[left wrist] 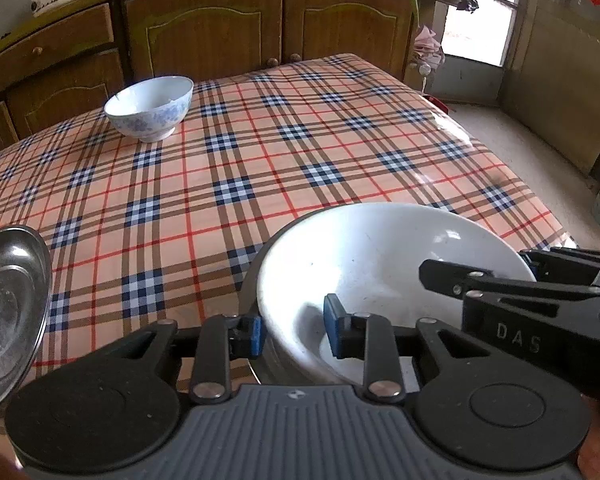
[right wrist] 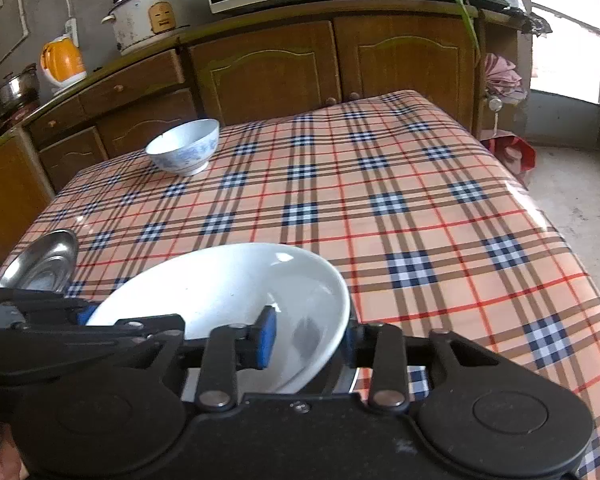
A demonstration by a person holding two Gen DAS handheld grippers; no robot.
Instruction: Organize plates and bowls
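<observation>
While a glossy white ceramic plate (left wrist: 380,264) lies on the plaid-clothed surface (left wrist: 260,152), the left hand-held gripper (left wrist: 292,336) pinches its rim; the right hand-held gripper (right wrist: 308,340) straddles it loosely, jaws parted.

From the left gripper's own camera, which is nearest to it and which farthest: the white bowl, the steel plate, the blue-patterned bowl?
1. white bowl: its rim sits between the fingers of the left gripper.
2. steel plate: at the left edge.
3. blue-patterned bowl: far side, near the cabinets.
</observation>
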